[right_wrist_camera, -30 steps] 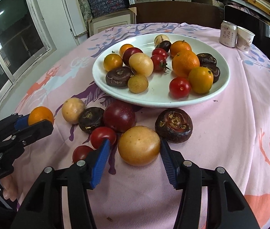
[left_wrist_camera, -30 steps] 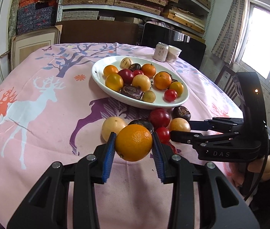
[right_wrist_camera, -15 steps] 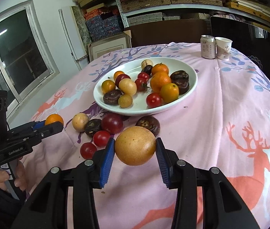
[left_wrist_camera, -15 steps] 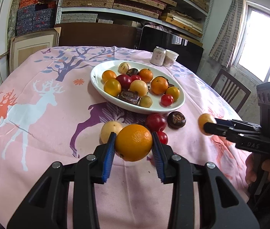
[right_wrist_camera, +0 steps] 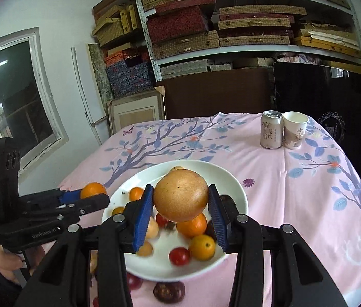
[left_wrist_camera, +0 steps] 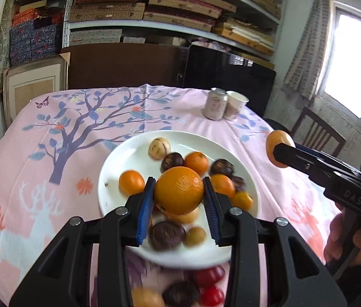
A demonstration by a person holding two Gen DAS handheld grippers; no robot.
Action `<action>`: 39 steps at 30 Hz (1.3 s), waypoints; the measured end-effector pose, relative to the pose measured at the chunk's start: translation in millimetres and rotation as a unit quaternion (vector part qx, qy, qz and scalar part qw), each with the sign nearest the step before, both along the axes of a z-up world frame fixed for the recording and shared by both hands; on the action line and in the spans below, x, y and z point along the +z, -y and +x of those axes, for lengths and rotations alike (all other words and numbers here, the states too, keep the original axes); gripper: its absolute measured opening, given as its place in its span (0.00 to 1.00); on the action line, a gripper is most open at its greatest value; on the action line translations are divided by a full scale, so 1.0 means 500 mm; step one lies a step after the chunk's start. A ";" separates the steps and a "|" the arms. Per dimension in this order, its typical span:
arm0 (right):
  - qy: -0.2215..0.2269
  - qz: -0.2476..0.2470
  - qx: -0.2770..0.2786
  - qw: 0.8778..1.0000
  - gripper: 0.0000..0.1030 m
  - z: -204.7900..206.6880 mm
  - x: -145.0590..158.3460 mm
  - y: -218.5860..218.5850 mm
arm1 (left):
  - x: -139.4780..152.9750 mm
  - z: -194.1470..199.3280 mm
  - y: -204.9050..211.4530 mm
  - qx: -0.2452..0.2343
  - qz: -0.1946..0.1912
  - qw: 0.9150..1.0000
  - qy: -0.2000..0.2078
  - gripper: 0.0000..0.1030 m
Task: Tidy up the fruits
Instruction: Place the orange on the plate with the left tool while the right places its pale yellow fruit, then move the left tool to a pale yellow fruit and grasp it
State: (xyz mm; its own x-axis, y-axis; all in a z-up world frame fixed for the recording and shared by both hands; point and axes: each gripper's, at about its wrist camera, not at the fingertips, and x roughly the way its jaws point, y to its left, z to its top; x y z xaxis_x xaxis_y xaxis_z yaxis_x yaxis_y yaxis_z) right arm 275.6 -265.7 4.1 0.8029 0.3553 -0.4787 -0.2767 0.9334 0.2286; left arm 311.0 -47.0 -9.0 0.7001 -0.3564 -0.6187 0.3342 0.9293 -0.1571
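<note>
The left gripper (left_wrist_camera: pixel 178 195) is closed tight on an orange (left_wrist_camera: pixel 179 190), in the middle of the left view. The orange is up in the air over the white plate (left_wrist_camera: pixel 119 163). The plate holds lots of small fruits, and more fruits (left_wrist_camera: pixel 206 278) lie on the pink cloth (left_wrist_camera: pixel 27 153) at the bottom of the frame.

The right gripper (right_wrist_camera: pixel 179 203) squeezes a yellow-brown fruit (right_wrist_camera: pixel 180 194), in the middle of the right view. That fruit is up over the plate (right_wrist_camera: pixel 236 186) too.

A can (right_wrist_camera: pixel 271 129) and a paper cup (right_wrist_camera: pixel 294 130) stand side by side at the upper right, well apart from the plate.
</note>
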 end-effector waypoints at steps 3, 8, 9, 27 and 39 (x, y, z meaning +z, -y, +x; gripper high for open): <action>-0.021 0.002 -0.002 1.000 0.42 0.073 -0.028 -0.017 | -0.027 0.073 0.011 0.011 -0.006 1.000 -0.026 0.35; -0.047 -0.002 0.020 0.999 0.48 0.131 -0.064 -0.040 | -0.062 0.120 0.022 0.007 -0.012 0.999 -0.049 0.38; -0.043 0.000 0.021 0.999 0.54 0.131 -0.065 -0.039 | -0.067 0.123 0.022 0.012 -0.013 0.999 -0.051 0.46; -0.032 0.075 -0.014 0.997 0.66 -0.112 -0.098 0.055 | -0.082 -0.176 -0.070 -0.004 0.054 0.999 0.004 0.77; -0.060 0.026 -0.012 0.998 0.67 -0.161 -0.137 0.036 | -0.149 -0.192 -0.077 0.003 0.100 0.994 -0.044 0.76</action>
State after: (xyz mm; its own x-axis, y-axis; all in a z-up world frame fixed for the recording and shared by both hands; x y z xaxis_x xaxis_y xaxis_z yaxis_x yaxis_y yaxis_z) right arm 195.0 -283.6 -64.2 0.7488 0.3645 -0.5535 -0.2229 0.9250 0.3076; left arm 214.8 -8.7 -83.7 0.6419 -0.2151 -0.7360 0.3212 0.9470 0.0033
